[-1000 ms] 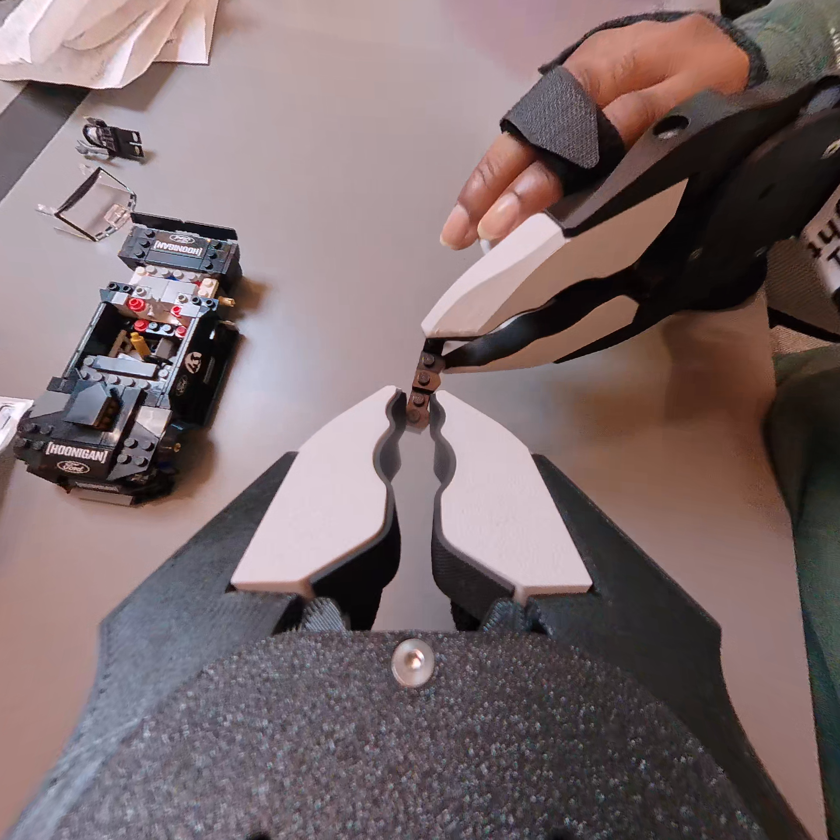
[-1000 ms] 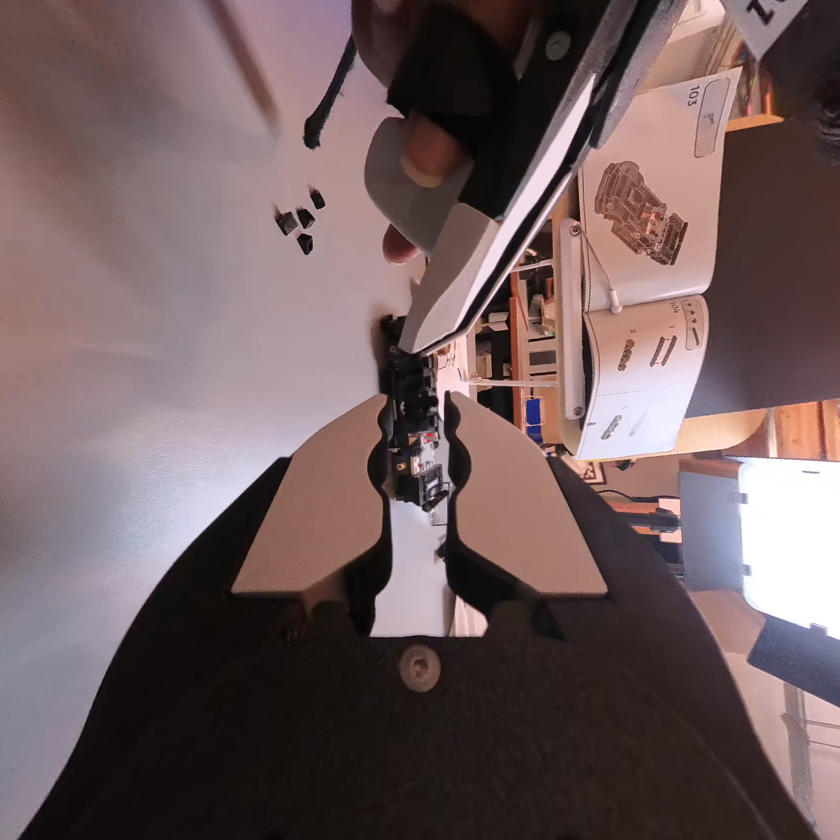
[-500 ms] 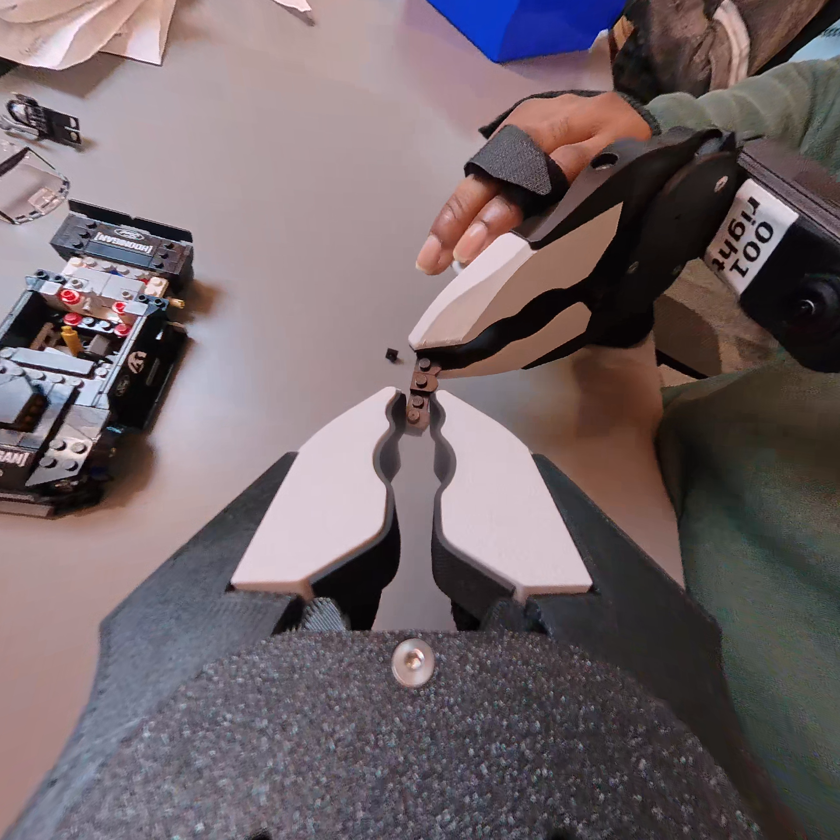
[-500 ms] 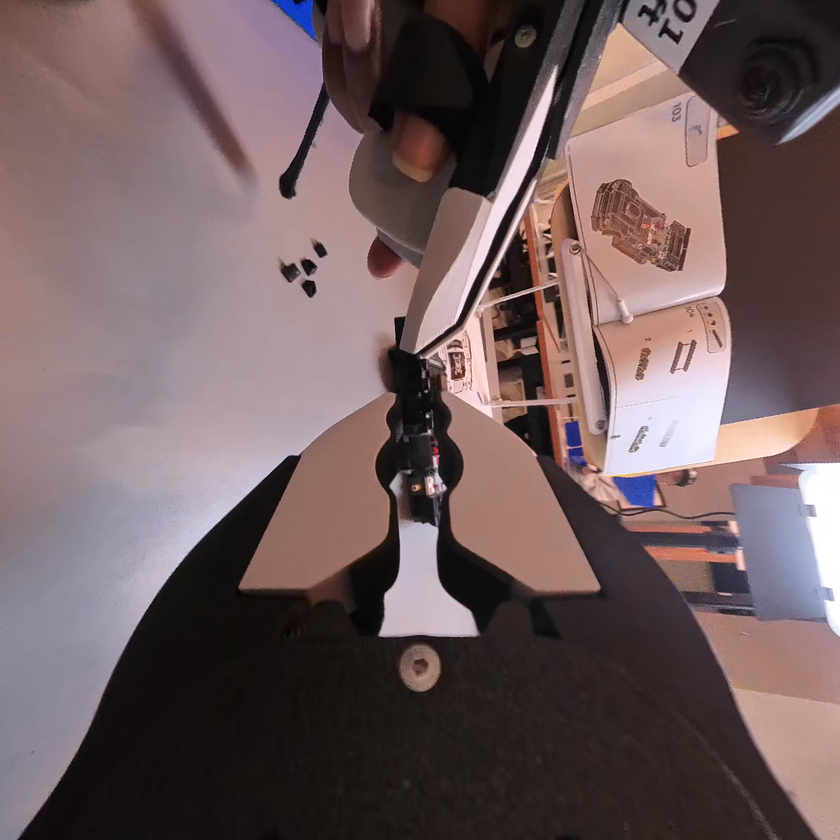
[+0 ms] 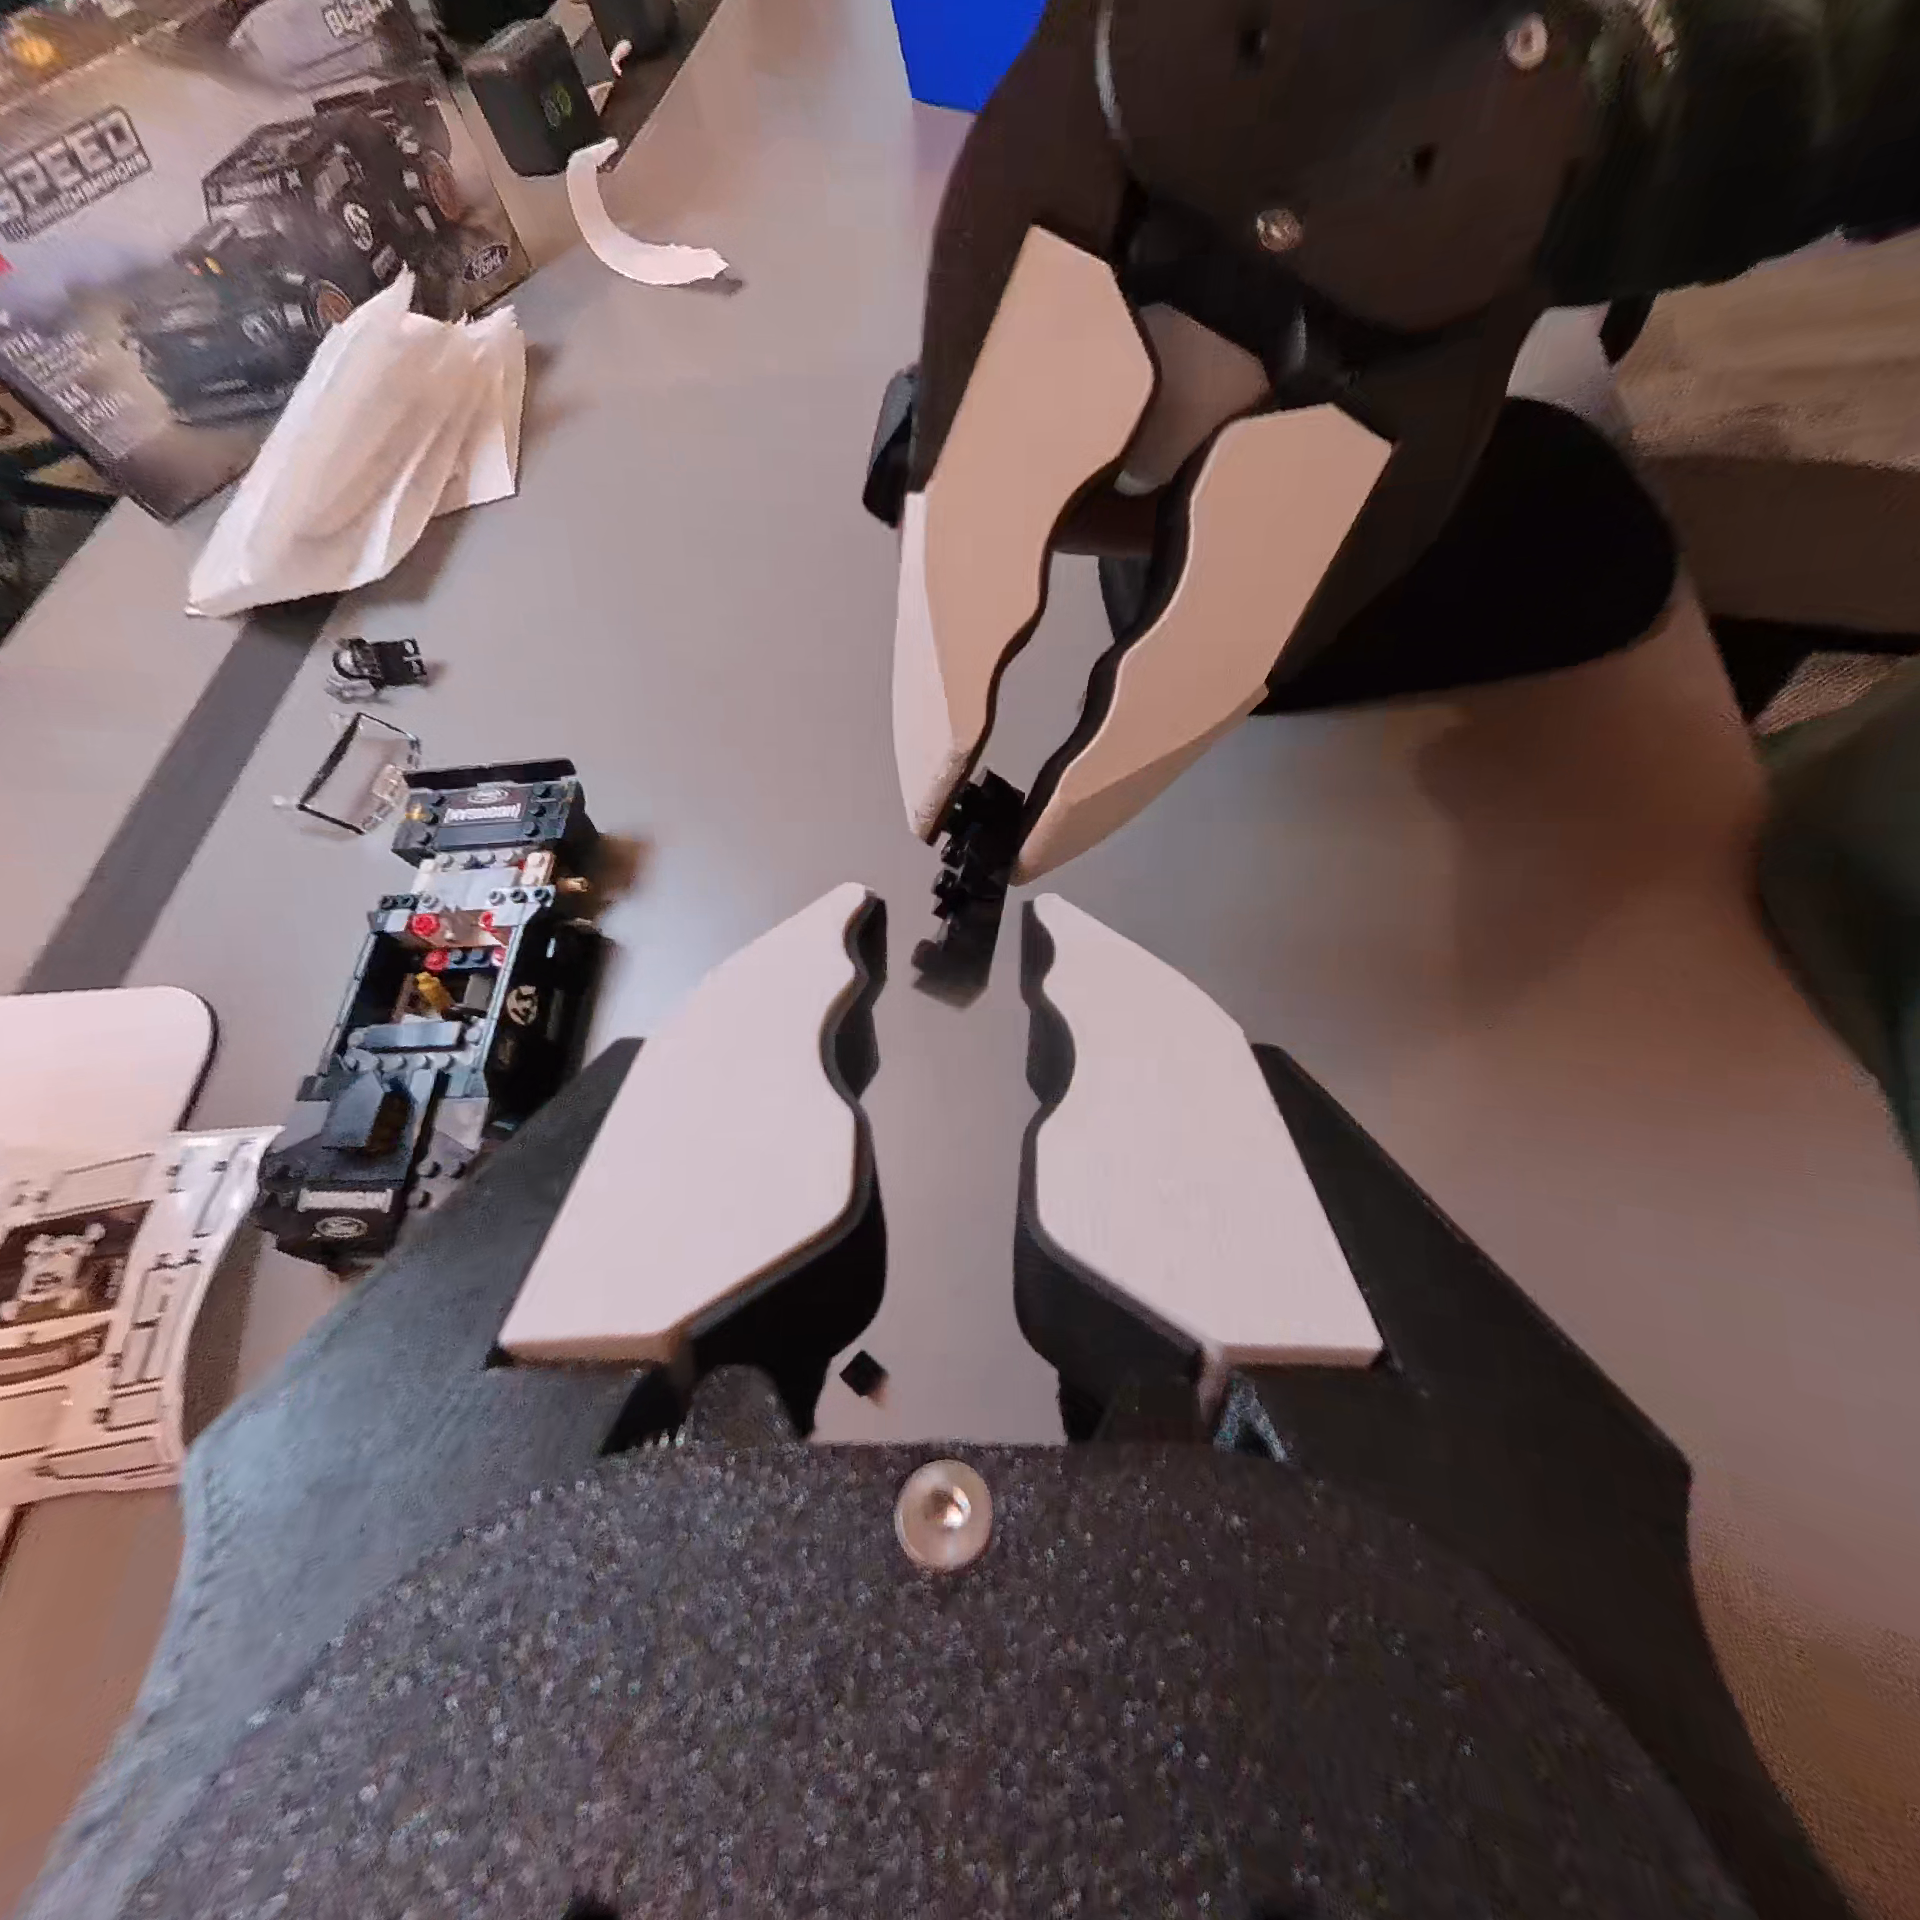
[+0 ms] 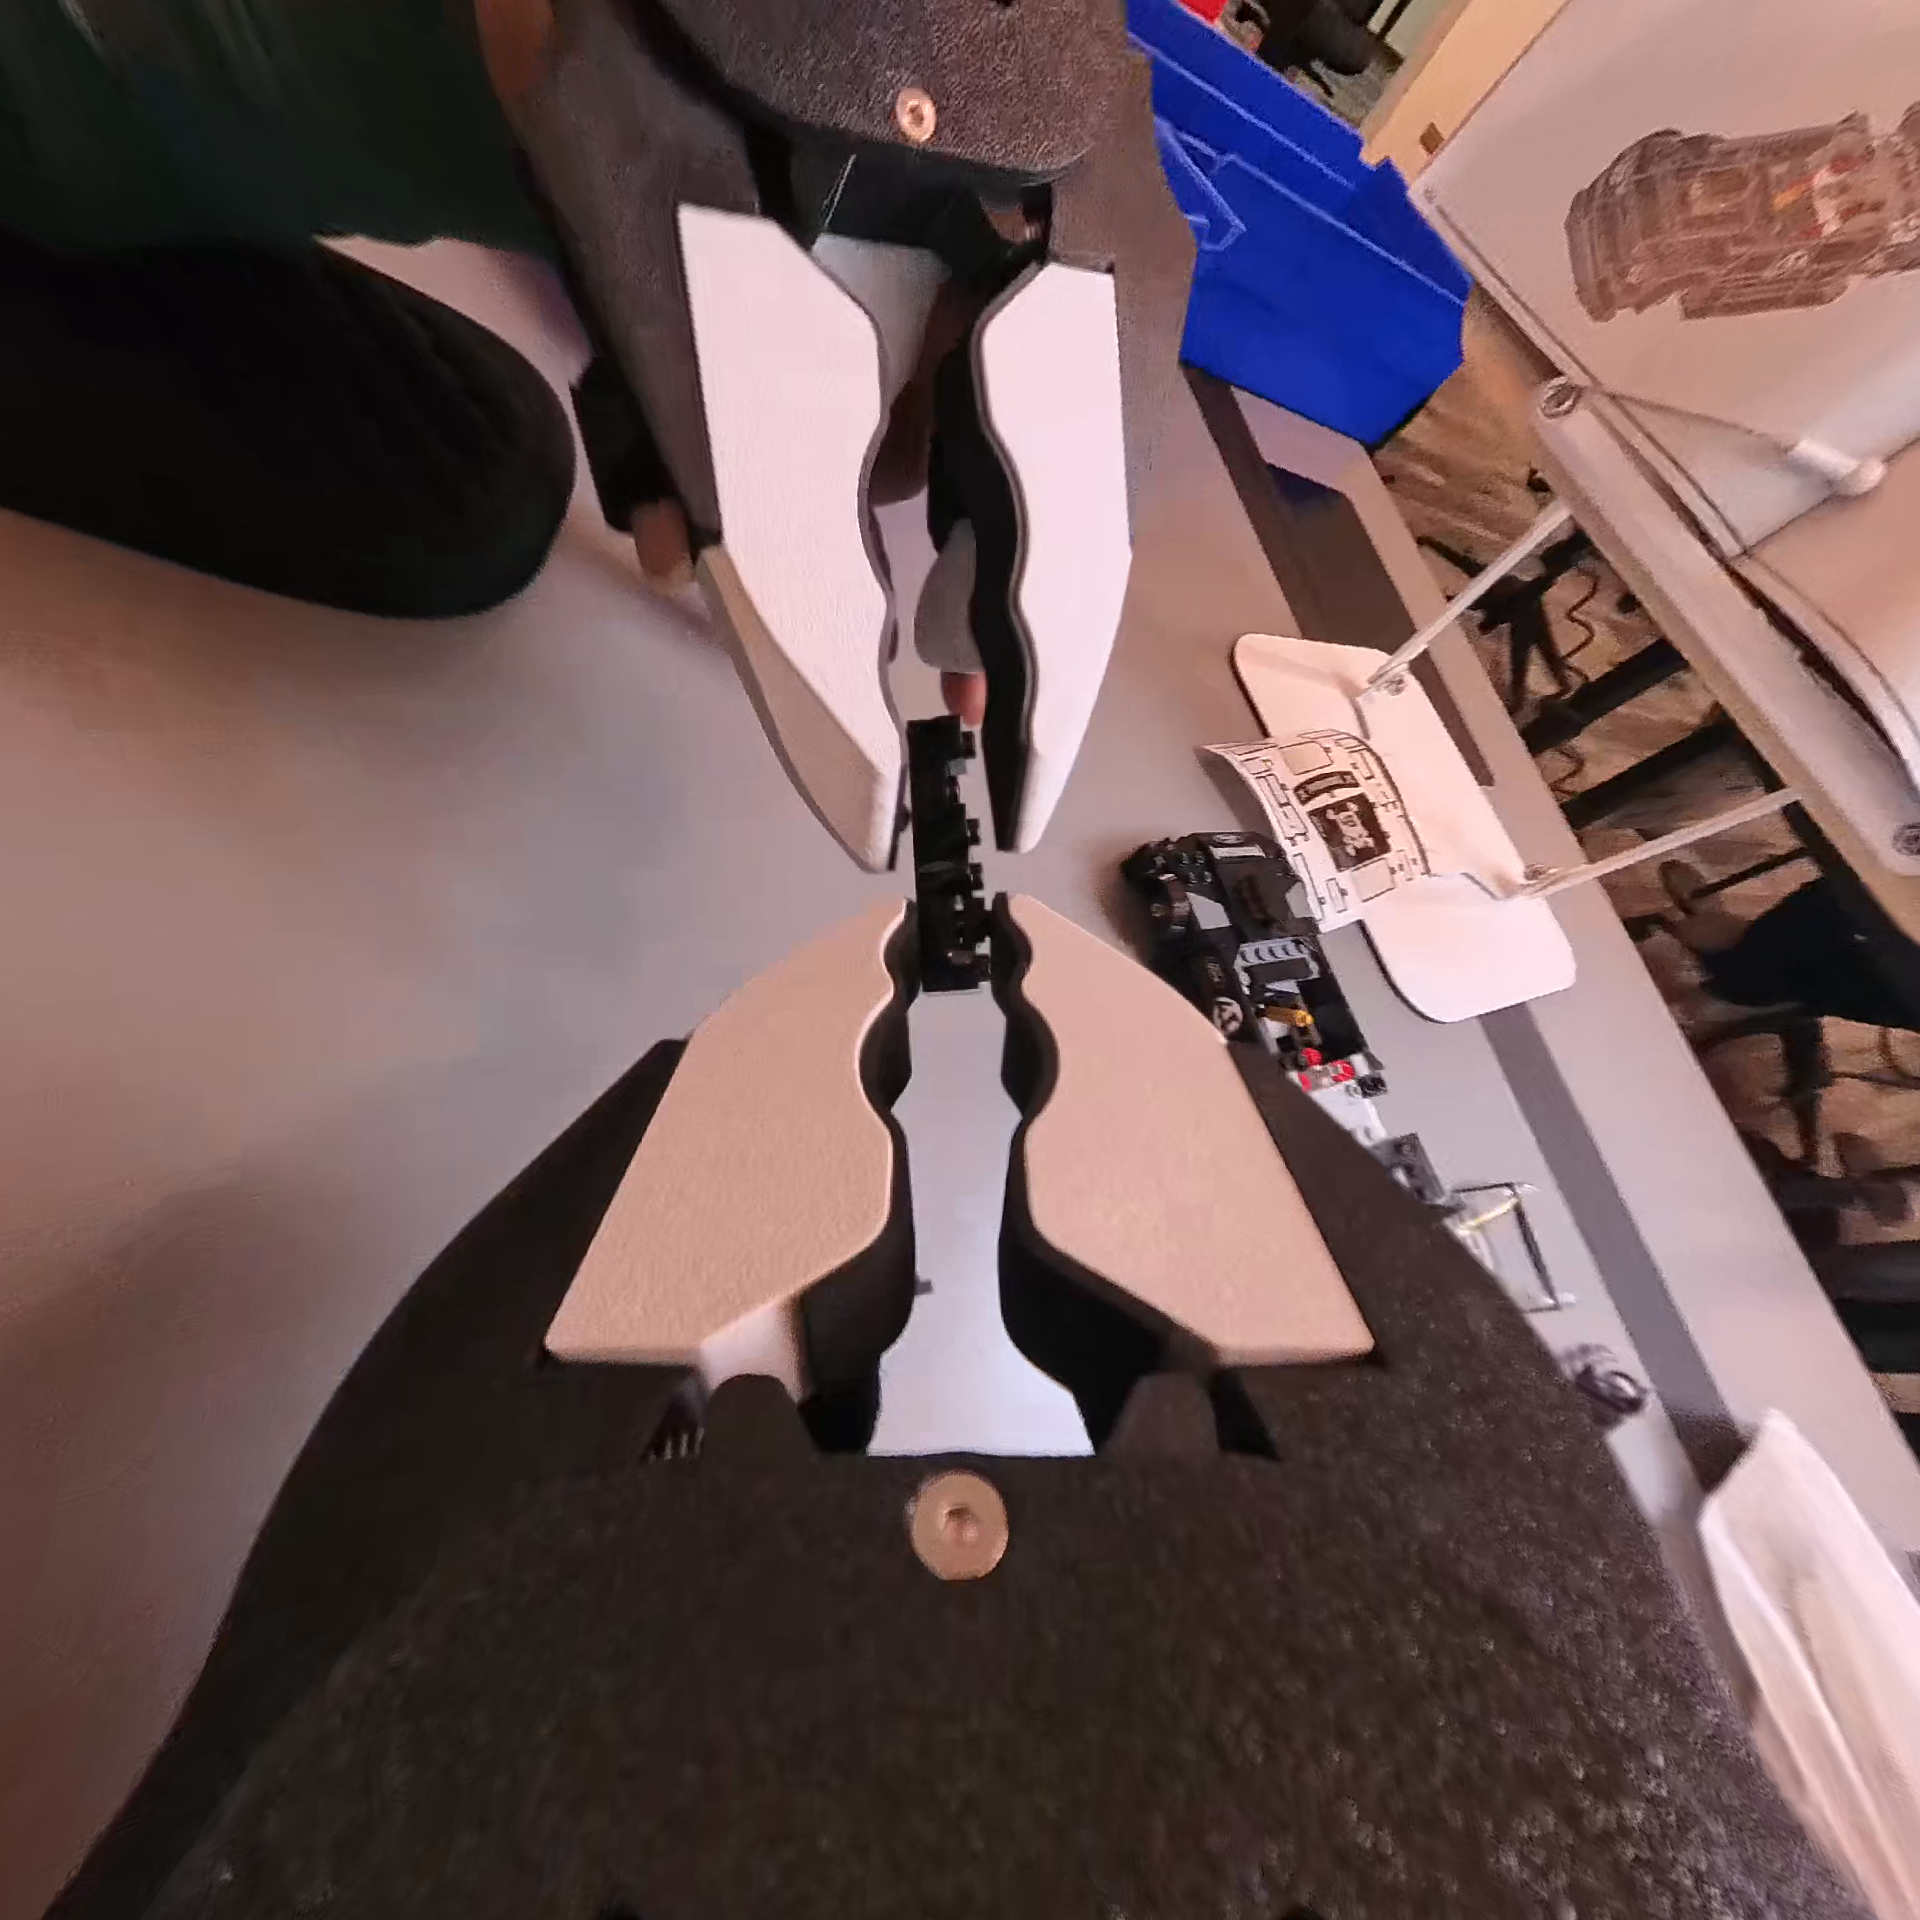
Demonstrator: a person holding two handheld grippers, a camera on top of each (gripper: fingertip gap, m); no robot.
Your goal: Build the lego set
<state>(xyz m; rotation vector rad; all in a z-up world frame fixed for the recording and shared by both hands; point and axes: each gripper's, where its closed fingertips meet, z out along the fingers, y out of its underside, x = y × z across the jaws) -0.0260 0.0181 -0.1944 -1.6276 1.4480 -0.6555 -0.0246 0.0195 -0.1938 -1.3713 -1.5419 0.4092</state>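
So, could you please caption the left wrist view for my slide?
Right gripper pinches a black studded strip above the open left gripper, with the half-built car alongside.

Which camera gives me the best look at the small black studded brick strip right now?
The right wrist view: the small black studded brick strip stands in profile, studs visible, pinched at the right tool. In the left wrist view the strip is darker and blurrier, hanging from the right tool above the open left tool.
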